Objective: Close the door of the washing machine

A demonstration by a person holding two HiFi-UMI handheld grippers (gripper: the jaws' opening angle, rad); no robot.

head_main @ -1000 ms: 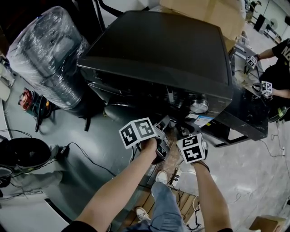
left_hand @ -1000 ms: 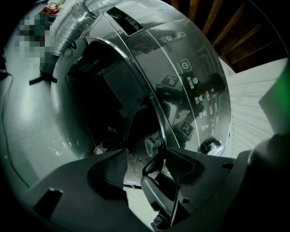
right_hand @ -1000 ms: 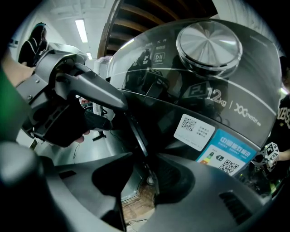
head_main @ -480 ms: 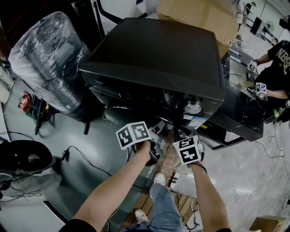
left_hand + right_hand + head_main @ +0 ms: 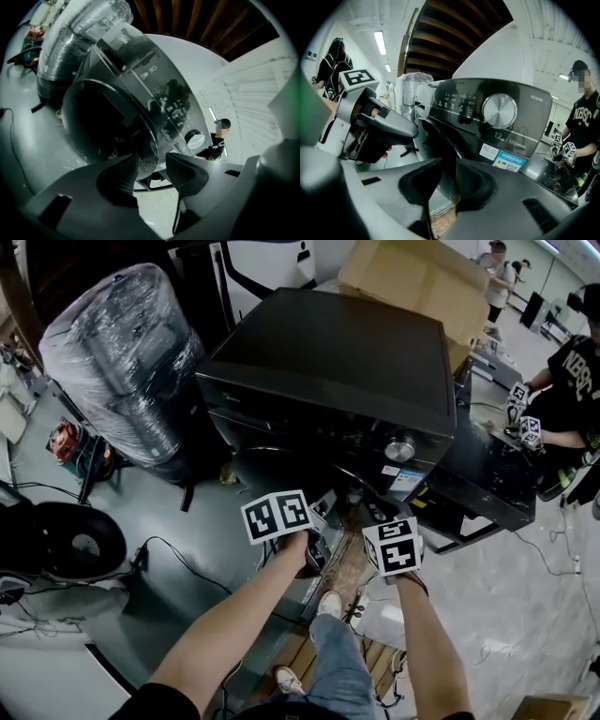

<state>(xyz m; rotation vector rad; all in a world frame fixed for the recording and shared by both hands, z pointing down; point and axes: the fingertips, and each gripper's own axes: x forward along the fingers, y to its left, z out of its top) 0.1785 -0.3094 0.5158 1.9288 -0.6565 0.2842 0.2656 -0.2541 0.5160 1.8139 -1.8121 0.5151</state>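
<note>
1. Grey left gripper (image 5: 151, 164): its jaws have just been closing and stand part open, with the door (image 5: 145, 150) rim between them.
2. Right gripper (image 5: 449, 165): its jaws have been closing too, a narrow gap left around the same rim.
3. One round door stands upright and ajar on the front of the one black washing machine (image 5: 337, 343), its free edge pointing out at both grippers.
4. One dial (image 5: 400, 448) sits on that front, right of the door.

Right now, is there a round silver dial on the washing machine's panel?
Yes, a silver dial shows on the front of the washing machine.
</note>
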